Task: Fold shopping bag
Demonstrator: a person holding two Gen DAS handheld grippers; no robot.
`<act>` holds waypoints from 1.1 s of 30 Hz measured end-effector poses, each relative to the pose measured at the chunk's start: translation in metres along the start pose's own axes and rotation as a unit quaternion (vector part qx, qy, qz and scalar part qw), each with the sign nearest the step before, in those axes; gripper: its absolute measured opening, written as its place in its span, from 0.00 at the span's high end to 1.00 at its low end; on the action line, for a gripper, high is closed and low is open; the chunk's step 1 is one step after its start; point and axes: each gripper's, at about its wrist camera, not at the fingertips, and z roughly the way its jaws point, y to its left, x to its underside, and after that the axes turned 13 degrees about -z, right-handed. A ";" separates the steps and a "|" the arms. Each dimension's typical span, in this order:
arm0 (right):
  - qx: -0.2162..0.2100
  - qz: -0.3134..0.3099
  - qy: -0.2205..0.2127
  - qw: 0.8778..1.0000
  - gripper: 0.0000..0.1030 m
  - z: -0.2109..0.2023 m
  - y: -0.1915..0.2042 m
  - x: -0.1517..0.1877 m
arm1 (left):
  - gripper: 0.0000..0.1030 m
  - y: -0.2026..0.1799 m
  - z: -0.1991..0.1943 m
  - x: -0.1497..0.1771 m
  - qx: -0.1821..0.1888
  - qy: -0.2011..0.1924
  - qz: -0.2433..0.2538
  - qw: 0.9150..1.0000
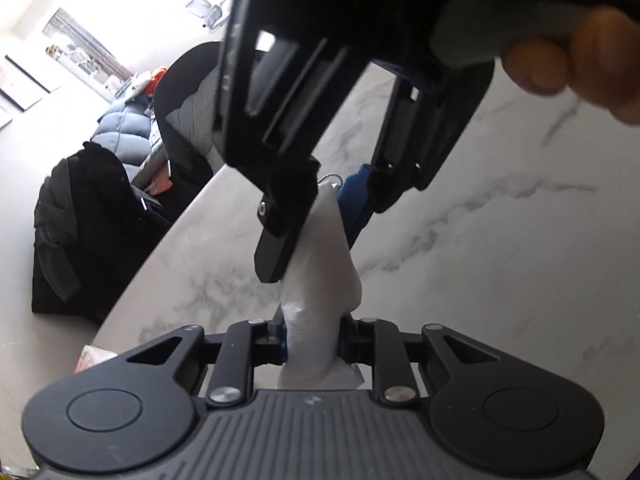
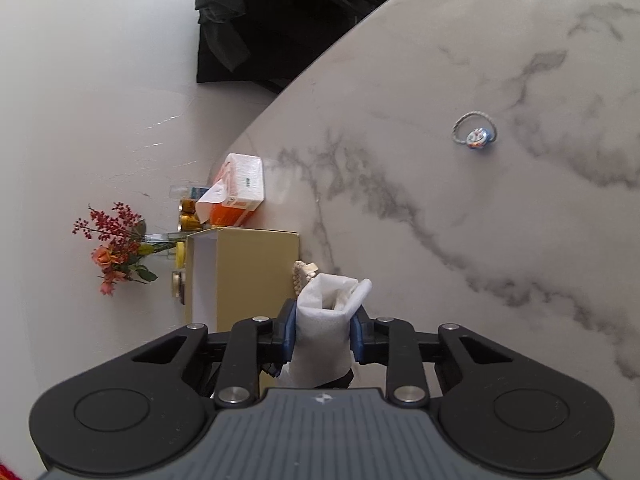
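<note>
Left wrist view: the left gripper [image 1: 312,344] pinches a white, soft, non-woven shopping bag [image 1: 320,264] that is already gathered into a narrow, thick bundle, held up clear of the white marble-patterned table [image 1: 500,240]. The right gripper [image 1: 320,216] comes in from above, gripped by a person's hand [image 1: 560,52]; 1 black finger [image 1: 276,248] lies against the upper part of the bundle and a blue pad shows behind it. A thin metal ring peeks out at the bundle's top. Across the room a black backpack [image 1: 76,232] sits on the pale floor beside a grey-blue sofa [image 1: 120,128]. No writing is legible here.

Right wrist view: the right gripper [image 2: 323,338] has its 2 blue pads pressed onto the folded end of the bag [image 2: 320,336], which stands up as a squat, layered roll with an open top. A beige braided cord [image 2: 300,276], which I take for a handle, pokes out behind it. On the table lie a small ring of cord with a blue charm [image 2: 476,134], an orange and white tissue box [image 2: 240,188] whose print is too small to read, and a yellow cardboard box [image 2: 248,276]. Orange and red flowers [image 2: 116,248] lean at the table's edge.

My judgement: the folding is mostly done, since the bag is compact and held at both ends. What seems left is a final tuck or tightening, and laying it on the table.
</note>
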 end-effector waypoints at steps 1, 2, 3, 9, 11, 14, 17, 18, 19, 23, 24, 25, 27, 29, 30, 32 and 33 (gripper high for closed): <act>-0.003 -0.002 0.001 1.000 0.72 0.002 -0.001 0.000 | 0.81 0.003 0.000 0.001 0.008 0.005 -0.011 1.000; -0.006 -0.005 0.005 1.000 0.72 0.005 -0.001 0.002 | 0.81 0.006 0.001 0.002 0.015 0.010 -0.020 1.000; -0.008 -0.007 0.009 1.000 0.72 0.007 -0.002 0.003 | 0.82 0.008 0.000 0.004 0.018 0.015 -0.023 0.999; -0.028 -0.017 0.059 0.998 0.66 0.034 0.001 0.006 | 0.83 0.018 0.000 0.021 0.018 0.046 -0.060 0.997; -0.040 -0.040 0.083 0.995 0.59 0.045 0.009 0.006 | 0.83 0.023 -0.004 0.028 0.013 0.056 -0.082 0.995; -0.041 -0.082 0.103 0.990 0.43 0.058 0.023 0.005 | 0.83 0.032 -0.013 0.048 -0.006 0.076 -0.117 0.990; -0.040 -0.111 0.105 0.987 0.29 0.068 0.035 -0.001 | 0.83 0.040 -0.024 0.065 -0.026 0.093 -0.151 0.984; -0.035 -0.125 0.102 0.986 0.29 0.071 0.039 -0.006 | 0.83 0.044 -0.025 0.071 -0.034 0.099 -0.163 0.981; -0.031 -0.134 0.099 0.986 0.29 0.072 0.040 -0.009 | 0.83 0.046 -0.027 0.075 -0.040 0.103 -0.171 0.979; -0.008 -0.164 0.104 0.981 0.30 0.089 0.040 -0.026 | 0.83 0.053 -0.033 0.090 -0.058 0.117 -0.196 0.972; 0.001 -0.179 0.111 0.978 0.34 0.097 0.040 -0.029 | 0.83 0.055 -0.034 0.091 -0.062 0.118 -0.198 0.971; 0.008 -0.193 0.117 0.974 0.36 0.104 0.041 -0.030 | 0.83 0.057 -0.033 0.091 -0.064 0.119 -0.199 0.971; 0.016 -0.214 0.123 0.969 0.42 0.117 0.044 -0.031 | 0.83 0.060 -0.034 0.092 -0.069 0.121 -0.202 0.969; 0.020 -0.235 0.124 0.964 0.46 0.129 0.047 -0.032 | 0.83 0.058 -0.039 0.093 -0.073 0.122 -0.205 0.968; 0.021 -0.246 0.123 0.961 0.48 0.135 0.050 -0.033 | 0.83 0.058 -0.040 0.094 -0.075 0.123 -0.209 0.967; 0.023 -0.269 0.120 0.955 0.48 0.148 0.055 -0.034 | 0.83 0.062 -0.035 0.095 -0.080 0.124 -0.212 0.966; 0.025 -0.278 0.119 0.953 0.48 0.153 0.057 -0.035 | 0.83 0.065 -0.031 0.096 -0.082 0.125 -0.213 0.965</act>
